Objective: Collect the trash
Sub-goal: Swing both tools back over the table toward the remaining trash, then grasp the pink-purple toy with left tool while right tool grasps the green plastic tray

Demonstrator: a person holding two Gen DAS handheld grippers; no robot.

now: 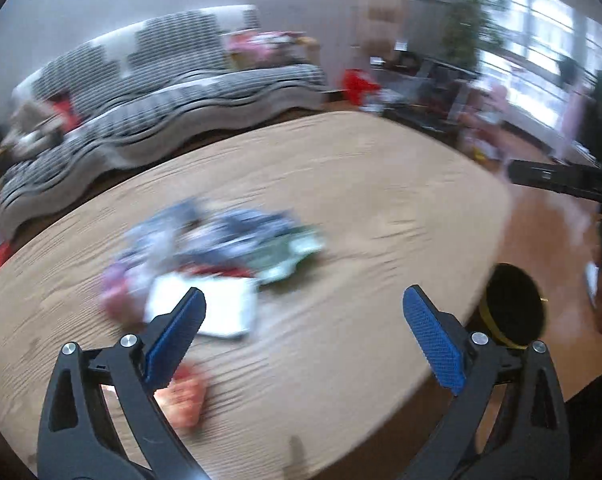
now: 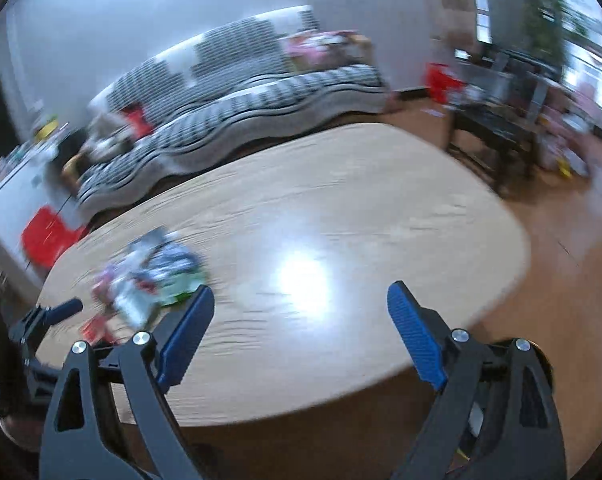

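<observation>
On the wooden table [image 1: 361,184], a blurred heap of wrappers [image 1: 217,248], likely light, crinkly and slippery, best pinched at a raised edge; left gripper [image 1: 303,312] and right gripper [image 2: 301,308] both spread wide, empty.

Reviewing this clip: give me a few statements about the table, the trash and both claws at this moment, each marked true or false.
1. Both claws are open and empty. True: left claw, right claw.
2. The trash pile lies on a wooden table. True.
3. The left claw grips the white wrapper. False: the wrapper lies on the table beyond the finger.
4. The table is bare. False: wrappers lie on it.
5. A striped sofa stands behind the table. True.
</observation>
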